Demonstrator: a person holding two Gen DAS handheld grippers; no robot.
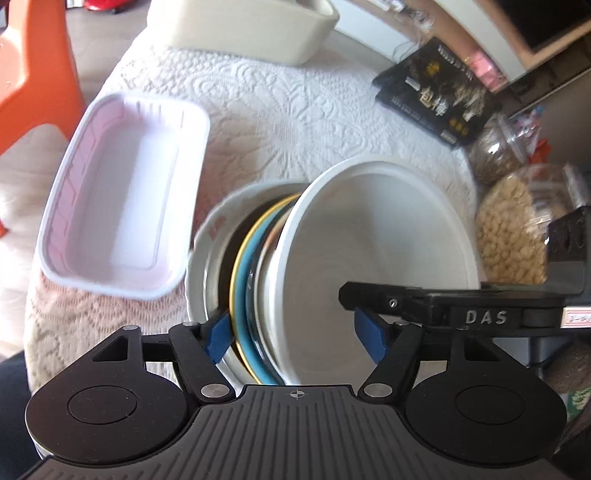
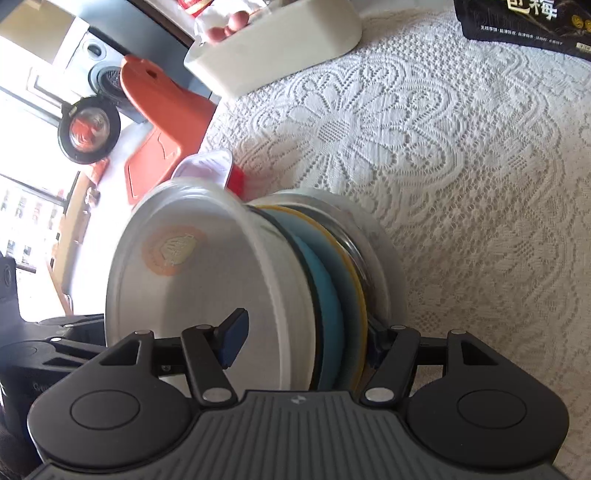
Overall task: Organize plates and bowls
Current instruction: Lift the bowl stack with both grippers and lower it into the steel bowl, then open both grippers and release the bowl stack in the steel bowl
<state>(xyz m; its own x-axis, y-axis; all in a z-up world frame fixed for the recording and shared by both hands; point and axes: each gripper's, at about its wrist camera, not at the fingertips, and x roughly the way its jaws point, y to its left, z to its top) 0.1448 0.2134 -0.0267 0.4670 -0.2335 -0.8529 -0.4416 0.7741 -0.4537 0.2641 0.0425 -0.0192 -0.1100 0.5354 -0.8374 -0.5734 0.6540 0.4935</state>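
Observation:
A stack of dishes shows edge-on in both views: a white bowl point(image 1: 376, 236), a blue plate point(image 1: 243, 266) with a yellow rim, a dark glassy dish and a wide white plate point(image 1: 201, 258). My left gripper point(image 1: 295, 338) is shut across the stack, one blue pad at the yellow rim and the other inside the bowl. From the opposite side my right gripper point(image 2: 303, 341) is shut on the same stack point(image 2: 325, 295), one pad on the bowl's white face point(image 2: 192, 295), which bears an orange label. Whether the stack touches the cloth is hidden.
A white lace cloth point(image 2: 461, 166) covers the table. A white-pink plastic tray point(image 1: 122, 199) sits beside the stack at the table's edge. A cream tub point(image 1: 251, 26), a black packet point(image 1: 439, 96) and jars of nuts point(image 1: 513, 229) stand around. An orange chair point(image 1: 33, 70) is beyond the edge.

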